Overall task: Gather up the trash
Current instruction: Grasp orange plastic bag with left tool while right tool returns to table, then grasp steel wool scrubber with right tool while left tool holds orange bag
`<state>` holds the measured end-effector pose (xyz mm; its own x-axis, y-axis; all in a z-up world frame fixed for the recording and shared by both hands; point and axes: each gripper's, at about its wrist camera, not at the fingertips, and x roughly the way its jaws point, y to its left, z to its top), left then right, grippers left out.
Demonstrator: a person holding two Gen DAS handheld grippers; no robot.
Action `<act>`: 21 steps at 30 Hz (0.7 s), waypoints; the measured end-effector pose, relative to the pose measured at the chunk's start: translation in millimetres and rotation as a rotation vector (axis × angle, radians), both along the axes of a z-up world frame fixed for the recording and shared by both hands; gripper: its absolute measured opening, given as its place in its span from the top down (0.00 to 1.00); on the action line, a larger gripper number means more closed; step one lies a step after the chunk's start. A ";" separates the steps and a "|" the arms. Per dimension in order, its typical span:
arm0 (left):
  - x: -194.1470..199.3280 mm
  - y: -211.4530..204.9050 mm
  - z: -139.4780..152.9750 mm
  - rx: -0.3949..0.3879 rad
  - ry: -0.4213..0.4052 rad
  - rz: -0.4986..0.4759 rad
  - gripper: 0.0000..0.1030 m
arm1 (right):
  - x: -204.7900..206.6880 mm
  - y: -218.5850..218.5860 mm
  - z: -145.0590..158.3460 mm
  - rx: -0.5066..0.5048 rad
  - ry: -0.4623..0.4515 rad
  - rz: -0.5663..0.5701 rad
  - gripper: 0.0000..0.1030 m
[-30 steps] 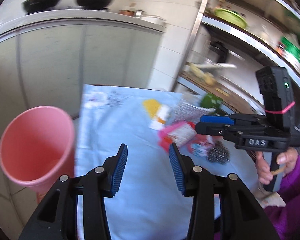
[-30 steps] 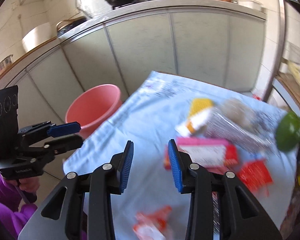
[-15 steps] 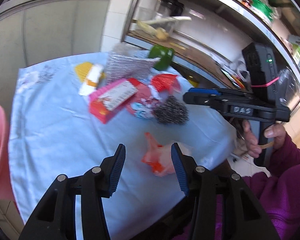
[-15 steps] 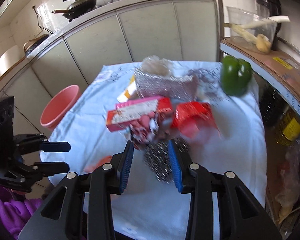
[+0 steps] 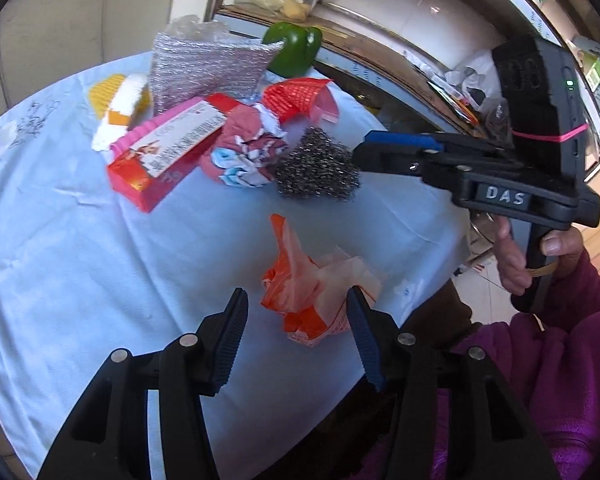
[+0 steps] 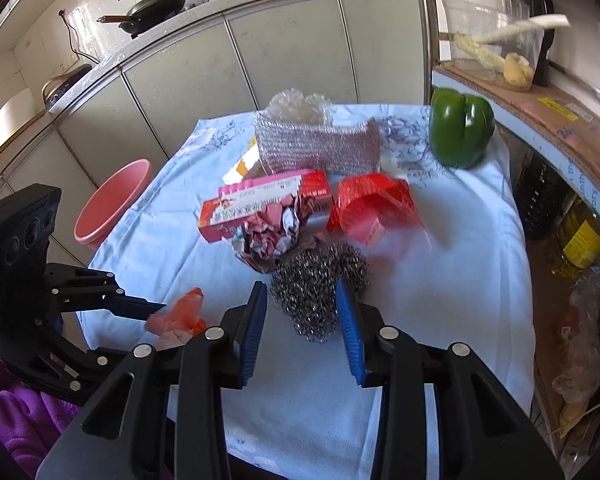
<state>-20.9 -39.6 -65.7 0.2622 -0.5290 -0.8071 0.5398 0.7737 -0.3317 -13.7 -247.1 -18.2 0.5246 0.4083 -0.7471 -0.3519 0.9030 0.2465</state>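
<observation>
A crumpled orange plastic bag (image 5: pixel 312 296) lies near the table's front edge, just ahead of my open left gripper (image 5: pixel 296 324); it also shows in the right wrist view (image 6: pixel 180 314). A steel wool scourer (image 6: pixel 320 284) sits between the tips of my open right gripper (image 6: pixel 302 320). Behind it lie a crumpled pink wrapper (image 6: pixel 272 236), a pink and red box (image 6: pixel 260 204), a red wrapper (image 6: pixel 372 204) and a silver mesh bag (image 6: pixel 320 144). A pink bin (image 6: pixel 112 200) stands beside the table's left edge.
A green bell pepper (image 6: pixel 460 130) sits at the table's far right corner. The table has a light blue cloth (image 6: pixel 440 300). A shelf with oil bottles (image 6: pixel 576 240) stands to the right. Cabinets with woks (image 6: pixel 152 4) are behind.
Both grippers have swung toward the trash pile. The left one closed in on the orange bag, the right one on the steel wool. The bin left the left wrist view.
</observation>
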 end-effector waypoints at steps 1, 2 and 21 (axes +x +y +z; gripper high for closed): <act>-0.5 -0.8 0.4 -0.005 -0.001 -0.009 0.56 | -0.1 -0.5 -1.4 0.001 0.004 -0.001 0.64; -1.3 -1.4 1.2 -0.009 -0.004 -0.015 0.59 | -0.1 -0.9 -1.9 0.001 0.006 -0.002 0.64; -9.4 49.9 38.7 -0.065 -0.199 0.224 0.75 | 2.4 6.7 -9.7 -0.032 0.018 0.012 0.60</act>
